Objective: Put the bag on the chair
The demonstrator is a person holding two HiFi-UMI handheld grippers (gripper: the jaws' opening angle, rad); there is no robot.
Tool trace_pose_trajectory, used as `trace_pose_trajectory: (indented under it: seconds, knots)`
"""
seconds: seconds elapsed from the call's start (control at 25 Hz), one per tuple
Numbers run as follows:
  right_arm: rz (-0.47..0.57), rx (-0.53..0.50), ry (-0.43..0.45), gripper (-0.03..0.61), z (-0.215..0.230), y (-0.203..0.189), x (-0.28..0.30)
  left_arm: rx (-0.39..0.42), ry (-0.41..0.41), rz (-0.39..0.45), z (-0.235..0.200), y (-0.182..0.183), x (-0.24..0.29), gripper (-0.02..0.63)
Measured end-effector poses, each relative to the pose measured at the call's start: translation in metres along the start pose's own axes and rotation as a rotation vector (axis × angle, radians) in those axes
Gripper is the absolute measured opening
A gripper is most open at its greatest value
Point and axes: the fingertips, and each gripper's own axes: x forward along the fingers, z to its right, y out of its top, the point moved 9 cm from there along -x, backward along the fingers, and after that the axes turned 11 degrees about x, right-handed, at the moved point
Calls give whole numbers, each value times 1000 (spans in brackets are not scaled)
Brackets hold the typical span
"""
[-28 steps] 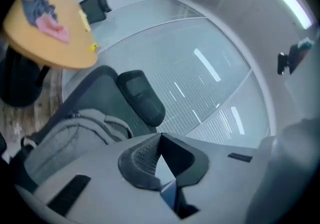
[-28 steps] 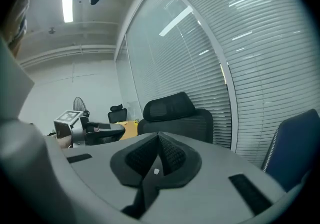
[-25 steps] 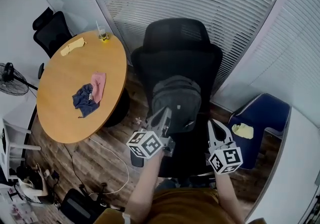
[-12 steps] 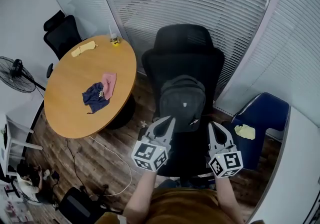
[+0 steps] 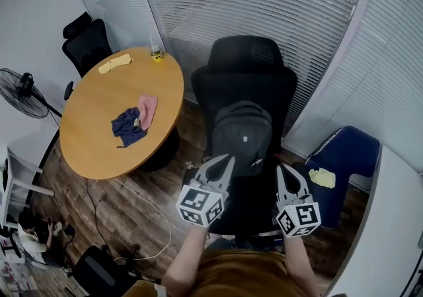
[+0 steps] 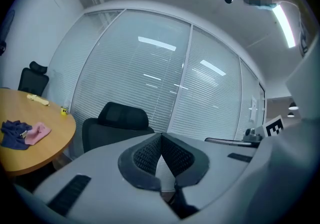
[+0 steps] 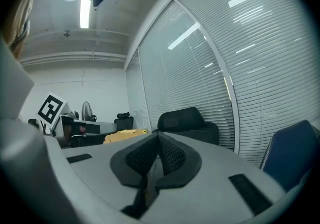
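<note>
A grey backpack (image 5: 242,131) stands upright on the seat of a black office chair (image 5: 246,64), leaning on its backrest. Both grippers hover just in front of the seat, below the bag. My left gripper (image 5: 223,159) is shut, pads together and empty, its tips by the bag's lower left corner. My right gripper (image 5: 284,170) is also shut and empty, just off the bag's lower right. In the left gripper view the shut left gripper (image 6: 160,140) points up past the chair (image 6: 122,115). In the right gripper view the right gripper (image 7: 157,140) does the same, with the chair (image 7: 182,118) behind it.
A round wooden table (image 5: 92,143) stands left of the chair, carrying a blue cloth (image 5: 129,126), a pink cloth (image 5: 147,107), a yellow item (image 5: 115,63) and a cup (image 5: 156,54). A blue armchair (image 5: 344,157) sits at right. A fan (image 5: 23,87) and second black chair (image 5: 86,38) are far left.
The head view has shifted, so the scene sits further right and higher. The left gripper has drawn slightly back and lower from the bag. The bag stays on the chair.
</note>
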Motion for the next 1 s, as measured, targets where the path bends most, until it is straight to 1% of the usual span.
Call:
trace_pose_trajectory:
  seconds: [0.32,0.72,1.0]
  knots:
    - [0,-4,-1,12,3,0,-4,-46,21,-21,-1,-8,0,23]
    - [13,-6,1,12,3,-1,-9,-64,38,-26,0,-12,-2,23]
    - [19,-4,6,12,4,3,-6,-84,67,-28,-6,-14,-3,23]
